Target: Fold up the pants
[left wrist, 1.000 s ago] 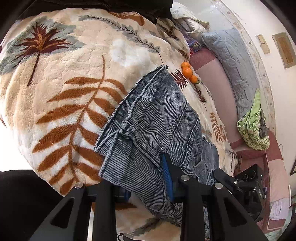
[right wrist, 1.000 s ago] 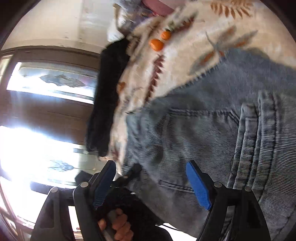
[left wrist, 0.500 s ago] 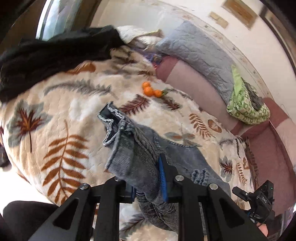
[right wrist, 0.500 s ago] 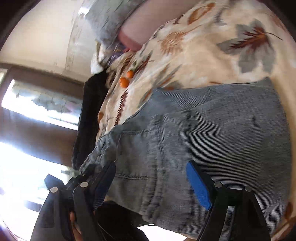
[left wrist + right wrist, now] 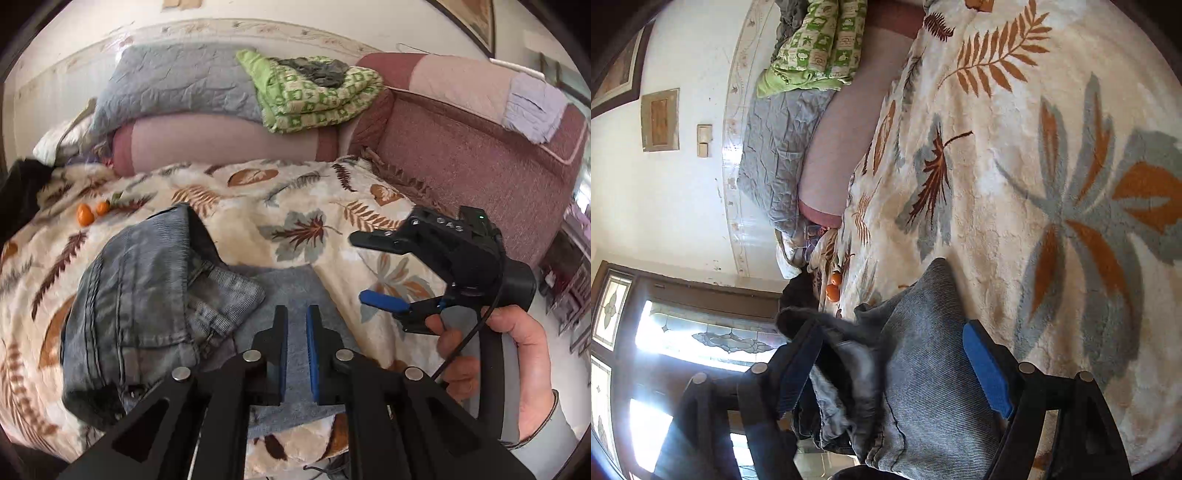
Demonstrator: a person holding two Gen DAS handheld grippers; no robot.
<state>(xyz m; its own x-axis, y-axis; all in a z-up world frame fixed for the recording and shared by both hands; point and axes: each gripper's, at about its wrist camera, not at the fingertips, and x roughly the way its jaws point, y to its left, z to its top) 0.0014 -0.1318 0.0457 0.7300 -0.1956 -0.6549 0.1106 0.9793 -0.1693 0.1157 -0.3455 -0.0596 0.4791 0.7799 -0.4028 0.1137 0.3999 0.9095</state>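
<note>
The grey-blue jeans (image 5: pixel 147 288) lie bunched and partly folded on the leaf-patterned blanket (image 5: pixel 295 206), waistband part heaped at the left, a flatter leg panel (image 5: pixel 295 332) under my left gripper. My left gripper (image 5: pixel 295 325) hovers just above that panel, jaws almost together with a narrow empty gap. My right gripper (image 5: pixel 384 273) is held to the right of the jeans, open and empty. In the right wrist view the jeans (image 5: pixel 923 387) lie between and beneath the wide-open right gripper (image 5: pixel 890 362).
Small oranges (image 5: pixel 88 214) lie on the blanket at the far left. A grey pillow (image 5: pixel 177 85) and a green folded blanket (image 5: pixel 314 92) rest on the maroon sofa back (image 5: pixel 461 155). A black garment (image 5: pixel 18 192) sits at the left edge. A window (image 5: pixel 665 332) is behind.
My left gripper has let go of the jeans, which now lie heaped on the blanket. The left view has swung round towards the sofa. My right gripper has drawn off to the right, still open.
</note>
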